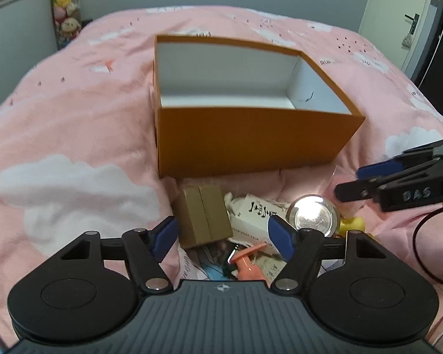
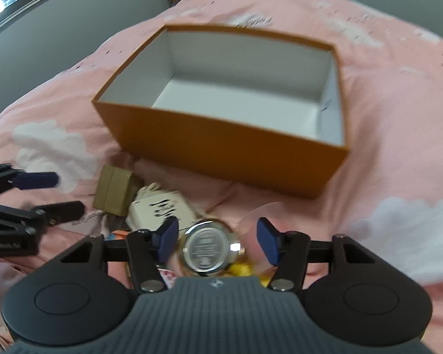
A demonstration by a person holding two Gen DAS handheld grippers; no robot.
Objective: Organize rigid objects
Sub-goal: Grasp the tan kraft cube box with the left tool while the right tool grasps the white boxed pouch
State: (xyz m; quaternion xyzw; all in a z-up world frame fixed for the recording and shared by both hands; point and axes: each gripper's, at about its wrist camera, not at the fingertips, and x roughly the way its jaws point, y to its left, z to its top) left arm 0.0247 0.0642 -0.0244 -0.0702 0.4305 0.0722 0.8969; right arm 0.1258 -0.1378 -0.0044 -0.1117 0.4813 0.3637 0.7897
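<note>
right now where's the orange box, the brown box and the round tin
orange box (image 1: pixel 251 141), left wrist view, on its front wall
brown box (image 1: pixel 203 215), left wrist view, on its top face
round tin (image 2: pixel 211 247), right wrist view, on its metal face

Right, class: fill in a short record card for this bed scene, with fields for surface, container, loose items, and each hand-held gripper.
surface: pink bedspread with white clouds
container: orange box, open top, white inside, nothing seen in it
loose items: piled in front of the box: tan carton, white printed box, round silver tin, coral clip, something yellow
left hand-held gripper: open, over the pile, holding nothing
right hand-held gripper: open, pads either side of the silver tin, gaps showing
</note>
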